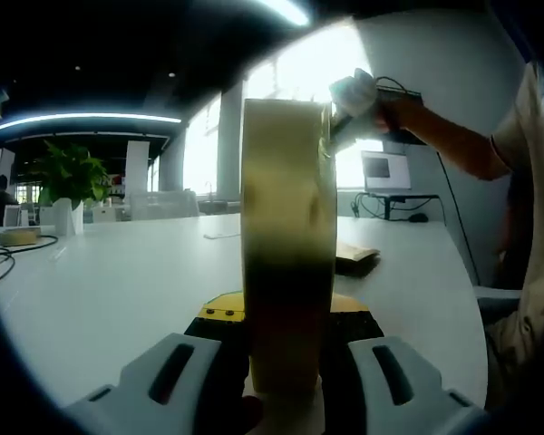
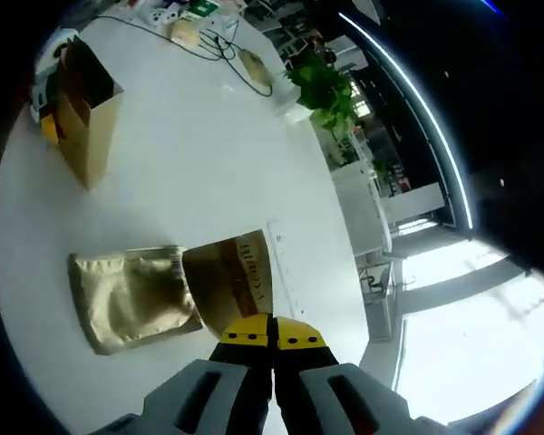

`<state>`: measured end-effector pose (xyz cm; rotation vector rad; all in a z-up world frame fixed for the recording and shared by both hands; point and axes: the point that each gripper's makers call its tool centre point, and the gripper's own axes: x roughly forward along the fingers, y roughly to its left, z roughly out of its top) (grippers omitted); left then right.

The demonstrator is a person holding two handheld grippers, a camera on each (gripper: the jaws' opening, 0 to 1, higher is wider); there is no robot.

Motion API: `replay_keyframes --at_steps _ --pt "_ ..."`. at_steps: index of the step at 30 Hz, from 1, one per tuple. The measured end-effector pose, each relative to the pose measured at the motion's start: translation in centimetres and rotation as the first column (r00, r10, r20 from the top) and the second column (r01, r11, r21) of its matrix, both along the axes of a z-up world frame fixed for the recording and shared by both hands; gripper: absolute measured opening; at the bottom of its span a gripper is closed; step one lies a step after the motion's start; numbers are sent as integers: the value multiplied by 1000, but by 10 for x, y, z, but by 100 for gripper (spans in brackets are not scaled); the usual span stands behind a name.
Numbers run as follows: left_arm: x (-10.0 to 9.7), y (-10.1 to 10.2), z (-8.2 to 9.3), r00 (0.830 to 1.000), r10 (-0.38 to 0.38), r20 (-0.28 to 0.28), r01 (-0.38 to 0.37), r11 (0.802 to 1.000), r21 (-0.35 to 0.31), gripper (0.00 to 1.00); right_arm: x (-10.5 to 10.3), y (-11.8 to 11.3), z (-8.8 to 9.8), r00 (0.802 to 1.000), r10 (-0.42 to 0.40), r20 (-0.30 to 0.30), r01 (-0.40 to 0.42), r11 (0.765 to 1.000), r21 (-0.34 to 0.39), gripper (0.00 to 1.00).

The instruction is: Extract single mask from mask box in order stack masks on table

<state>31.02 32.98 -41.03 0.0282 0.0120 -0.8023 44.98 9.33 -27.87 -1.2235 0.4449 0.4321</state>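
The tall yellowish mask box [image 1: 288, 245] stands edge-on between the jaws of my left gripper [image 1: 286, 362], which is shut on it just above the white table [image 1: 118, 281]. In the right gripper view the same box [image 2: 83, 118] is small at the upper left. My right gripper [image 2: 272, 340] is shut, its yellow tips pinching the near edge of a gold mask packet [image 2: 234, 276]. That packet overlaps a second gold packet [image 2: 131, 299] lying flat on the table. In the left gripper view a hand holds the right gripper [image 1: 358, 95] high behind the box, above a packet [image 1: 354, 257].
A potted plant [image 1: 68, 177] and cables [image 1: 14, 245] lie at the table's far left. A laptop [image 1: 387, 170] sits on a side desk behind. The person's arm and body [image 1: 526, 181] fill the right side. Cables and small items [image 2: 213, 41] lie at the table's far end.
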Motion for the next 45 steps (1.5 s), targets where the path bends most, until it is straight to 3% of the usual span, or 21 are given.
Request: replay_keyframes --at_steps 8,22,35,45 --pt "0 0 0 1000 0 0 0 1000 0 19 -7 3 -6 1000 -5 8 5 1000 -29 0" --pt "1 0 0 1000 1 1 -1 1000 1 19 -51 20 -18 999 43 1 -43 998 -35 0" --pt "1 1 0 1000 2 1 -2 1000 1 19 -96 32 -56 994 92 -56 -94 995 -18 0" --pt "0 2 0 1000 2 1 -2 1000 1 19 -115 36 -91 988 106 -114 -104 994 25 0"
